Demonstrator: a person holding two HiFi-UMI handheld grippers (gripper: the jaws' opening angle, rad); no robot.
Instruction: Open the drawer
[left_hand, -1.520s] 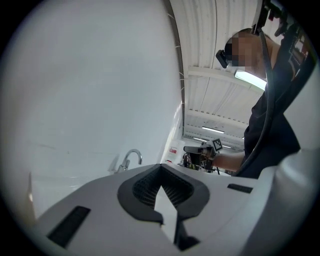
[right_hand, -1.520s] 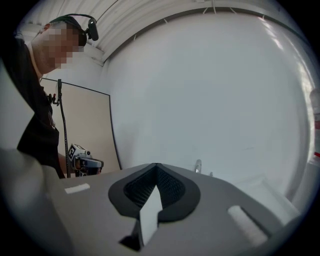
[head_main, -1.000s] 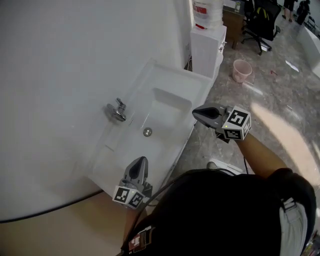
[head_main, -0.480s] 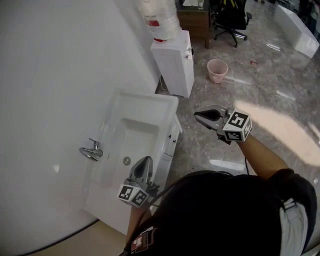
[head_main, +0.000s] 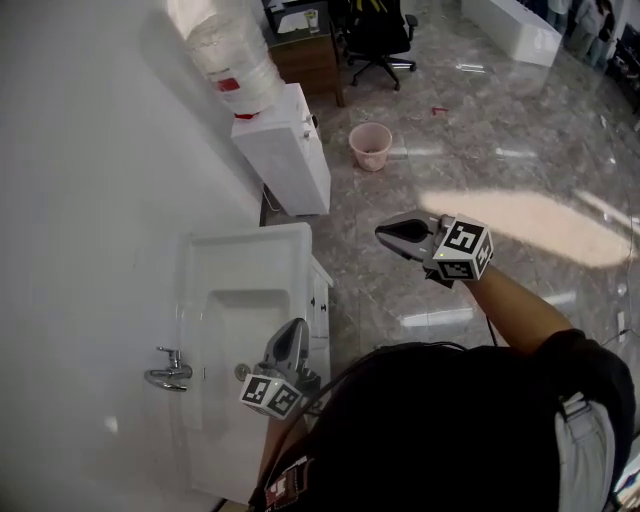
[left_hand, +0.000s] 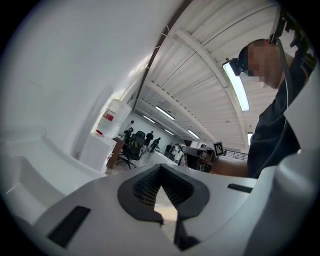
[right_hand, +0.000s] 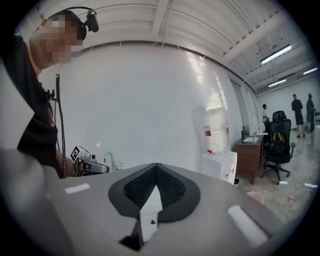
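The drawer (head_main: 320, 300), a plain white front with a small dark handle (left of centre, under the sink (head_main: 245, 240)), stands closed, while the left gripper (head_main: 296, 324) and the right gripper (head_main: 381, 232) keep their jaws together on nothing.

Top: you wear a black top (head_main: 430, 420) with a grey panel (head_main: 590, 440) on your right side.
Sleeve: your right sleeve (head_main: 558, 352) is black and short.
Headgear: a black band with a small camera (right_hand: 91, 21) sits on your head.
Cable: a thin black cable (head_main: 489, 325) follows your right forearm.
Shells: your left gripper (head_main: 295, 325) and right gripper (head_main: 381, 232) are grey, with black ribbed pads (right_hand: 170, 189).
Markers: each gripper carries a white marker cube (head_main: 460, 249) printed with black squares.
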